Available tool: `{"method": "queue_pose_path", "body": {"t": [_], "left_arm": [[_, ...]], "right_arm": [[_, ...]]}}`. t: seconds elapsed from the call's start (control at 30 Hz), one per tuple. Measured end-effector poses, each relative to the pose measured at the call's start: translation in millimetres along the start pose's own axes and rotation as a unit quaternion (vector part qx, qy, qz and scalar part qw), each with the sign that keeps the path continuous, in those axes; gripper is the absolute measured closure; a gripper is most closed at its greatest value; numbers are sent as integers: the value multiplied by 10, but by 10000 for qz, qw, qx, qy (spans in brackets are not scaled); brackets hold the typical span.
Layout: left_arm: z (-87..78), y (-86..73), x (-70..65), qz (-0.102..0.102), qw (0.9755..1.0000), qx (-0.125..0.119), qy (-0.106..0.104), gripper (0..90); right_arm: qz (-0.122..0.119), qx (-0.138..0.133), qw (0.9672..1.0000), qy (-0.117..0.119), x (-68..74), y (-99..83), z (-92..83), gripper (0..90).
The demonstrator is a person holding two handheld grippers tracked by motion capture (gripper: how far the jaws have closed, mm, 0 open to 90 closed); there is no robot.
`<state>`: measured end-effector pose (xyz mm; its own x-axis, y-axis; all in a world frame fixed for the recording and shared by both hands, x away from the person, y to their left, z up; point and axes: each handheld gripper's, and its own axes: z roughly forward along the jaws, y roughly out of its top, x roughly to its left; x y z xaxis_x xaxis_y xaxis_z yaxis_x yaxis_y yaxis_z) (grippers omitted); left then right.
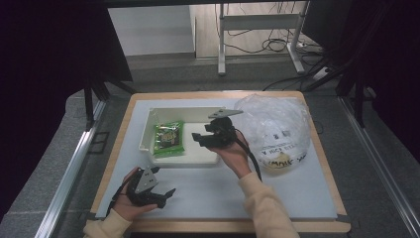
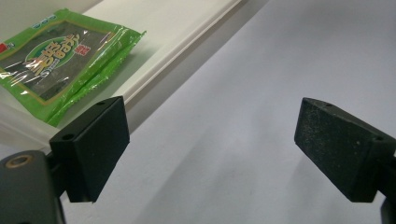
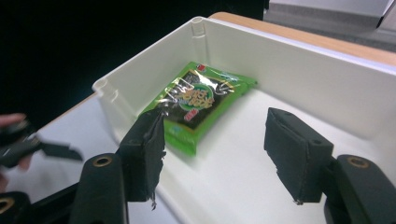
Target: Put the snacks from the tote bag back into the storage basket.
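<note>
A pale mat (image 1: 277,193) covers a wood-edged table (image 1: 327,163) in a dim room, with cables and a stand's legs on the floor beyond. On the mat stands a white tray (image 1: 147,130), and in its left part lies a green snack packet (image 1: 168,138), flat and label up, close to the tray's near-left wall; in the right gripper view the same packet (image 3: 198,105) lies apart from both jaws, with nothing between them. The right gripper (image 1: 202,139) hangs over the middle of the tray, jaws standing wide and empty, pointing toward the packet. Judging from that, the step in hand looks like a placement just finished: the packet rests in the tray and this gripper has let go. To the right of the tray, touching or nearly touching its wall, sits a crumpled clear plastic bag (image 1: 277,124) with something yellowish (image 1: 277,161) at its near edge; that is likely the source of further items. The left gripper (image 1: 166,196) rests low on the mat near the table's front edge, jaws wide and empty, the tray's rim and the packet (image 2: 60,63) ahead of it. The next move probably calls for the right gripper to swing over to the bag, while the left could steady the bag's loose film.
</note>
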<state>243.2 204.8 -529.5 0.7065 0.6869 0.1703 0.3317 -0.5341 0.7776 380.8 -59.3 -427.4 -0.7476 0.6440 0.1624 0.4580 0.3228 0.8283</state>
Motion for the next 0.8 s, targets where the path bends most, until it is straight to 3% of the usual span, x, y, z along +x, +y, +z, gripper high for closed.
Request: {"method": "queue_pose_path", "body": {"t": [0.23,0.43,0.63,0.8], "left_arm": [[26,-6,8,-49,9999,95,125,100],[63,-19,-1,-134,9994,180,250,100],[67,-23,-8,-247,9988,153,384,100],[61,-26,6,-301,9984,152,460,101]], "right_arm": [[-39,-112,9999,86,-105,-337,-541,378],[-241,-140,9996,-35,-124,-726,-882,367],[-275,-167,9993,-190,-228,-1022,-1120,355],[-192,-72,9996,-207,-312,-1307,-1156,352]]}}
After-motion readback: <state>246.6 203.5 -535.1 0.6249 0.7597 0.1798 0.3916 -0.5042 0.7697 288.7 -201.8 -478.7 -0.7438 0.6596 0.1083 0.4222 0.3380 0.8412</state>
